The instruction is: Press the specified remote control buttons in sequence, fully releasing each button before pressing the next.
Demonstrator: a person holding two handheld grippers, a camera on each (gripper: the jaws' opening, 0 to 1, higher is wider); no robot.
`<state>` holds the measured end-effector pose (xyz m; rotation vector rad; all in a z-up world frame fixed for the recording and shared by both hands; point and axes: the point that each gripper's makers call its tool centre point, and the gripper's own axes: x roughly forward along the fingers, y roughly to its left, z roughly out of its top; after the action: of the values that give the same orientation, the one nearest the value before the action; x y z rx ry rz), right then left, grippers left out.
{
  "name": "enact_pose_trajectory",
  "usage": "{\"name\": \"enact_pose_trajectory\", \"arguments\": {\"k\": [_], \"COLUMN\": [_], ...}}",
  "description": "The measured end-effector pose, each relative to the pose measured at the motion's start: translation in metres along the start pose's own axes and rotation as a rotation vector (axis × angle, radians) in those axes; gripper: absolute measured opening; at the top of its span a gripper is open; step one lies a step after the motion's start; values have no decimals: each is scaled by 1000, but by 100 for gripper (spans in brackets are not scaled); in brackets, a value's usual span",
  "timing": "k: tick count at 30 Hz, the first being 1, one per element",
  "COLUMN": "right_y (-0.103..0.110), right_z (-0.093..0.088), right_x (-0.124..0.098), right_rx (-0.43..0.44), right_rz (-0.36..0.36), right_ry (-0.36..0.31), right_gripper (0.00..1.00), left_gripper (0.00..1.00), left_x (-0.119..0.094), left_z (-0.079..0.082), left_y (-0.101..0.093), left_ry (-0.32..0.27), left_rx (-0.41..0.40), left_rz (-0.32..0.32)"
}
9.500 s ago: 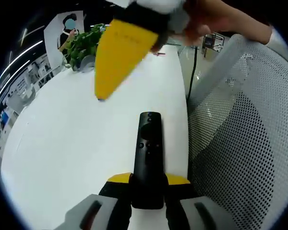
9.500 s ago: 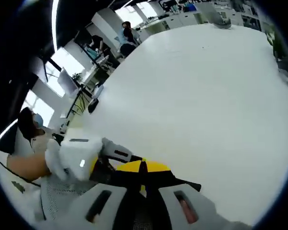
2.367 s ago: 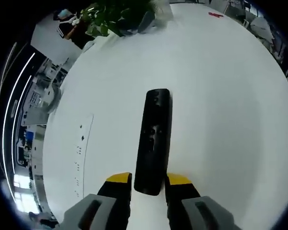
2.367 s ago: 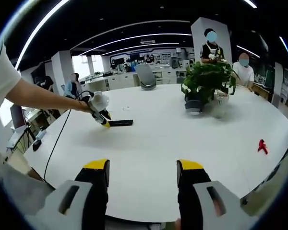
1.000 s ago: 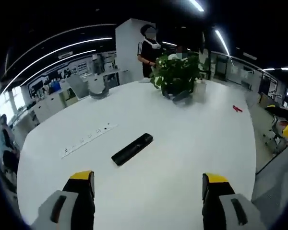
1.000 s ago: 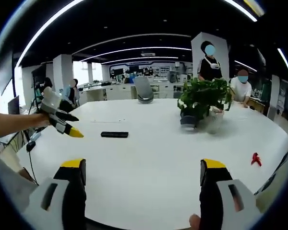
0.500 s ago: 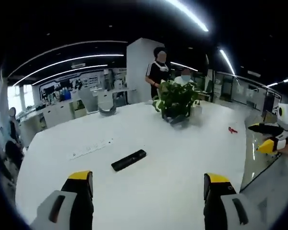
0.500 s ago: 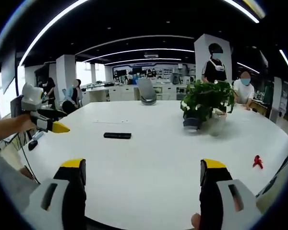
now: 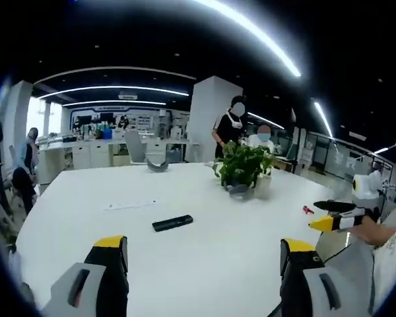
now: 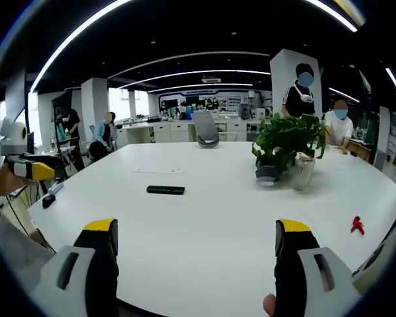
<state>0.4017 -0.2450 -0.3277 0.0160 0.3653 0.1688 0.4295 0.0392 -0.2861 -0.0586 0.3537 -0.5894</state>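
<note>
A black remote control (image 9: 172,222) lies flat on the big white table (image 9: 204,244), far ahead of both grippers; in the right gripper view the remote (image 10: 165,190) sits left of centre. My left gripper (image 9: 202,247) is open, its yellow-tipped jaws wide apart and nothing between them. My right gripper (image 10: 195,230) is open too, held back from the table. The right gripper (image 9: 338,218) comes into the left gripper view at the right edge. The left gripper (image 10: 26,168) comes into the right gripper view at the left edge, held by a hand.
A potted green plant (image 10: 287,148) stands on the table's far right, with a white cup (image 10: 303,172) beside it. A small red object (image 10: 357,226) lies near the right edge. A long white strip (image 9: 129,205) lies behind the remote. People stand behind the table; a grey chair (image 10: 206,129) is at its far side.
Earlier the left gripper held the remote while the right pressed it. It now lies on the table, let go. Both grippers have opened and pulled far back and up.
</note>
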Motion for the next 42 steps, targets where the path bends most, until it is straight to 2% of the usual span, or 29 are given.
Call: {"name": "enact_pose_trajectory", "arguments": {"k": [3,5,6,8,10,12,16,18,20,24,28,31,32,34,42], "right_y": [2,3,3,4,4,5,9,11,12,13,13,13,12,12,10], "right_z": [1,0,0,0,1,1,2,1,0,-2,-2,-3,-4,-5,-7], "right_x": [0,0,0,0,0,0,0,1,1,2,2,2,2,3,3], "right_rx": [-5,-9,-10,-10,-9,-10,-21,-32,-40,-47,-47,-46,-47,-51,-48], "right_rz": [6,8,9,12,15,17,31,39,41,43,45,43,41,38,30], "right_ry": [-2,2,4,2,-3,-3,-1,5,13,23,22,26,29,38,50], "right_gripper": [100,100,100,100,100,100,100,100,100,100,100,100,100,100,100], "left_gripper": [98,91,87,87,89,92,95,99,98,95,98,97,96,95,100], "left_x": [-14,-22,-26,-32,-35,-40,-46,-49,-51,-51,-52,-51,-52,-51,-48], "left_z": [8,8,9,8,2,-4,-16,-25,-29,-35,-40,-47,-47,-45,-48], "left_y": [1,0,1,2,2,6,9,12,16,18,21,24,26,26,30], "left_ry": [-56,-67,-84,-108,-95,-78,-75,-55,-49,-51,-61,-36,-27,-43,-32], "left_rx": [-46,-92,-100,-84,-61,0,2,35,82,89,84,77,111,107,108], "left_rz": [18,15,33,54,74,109,151,182,217,230,246,259,277,276,296]}}
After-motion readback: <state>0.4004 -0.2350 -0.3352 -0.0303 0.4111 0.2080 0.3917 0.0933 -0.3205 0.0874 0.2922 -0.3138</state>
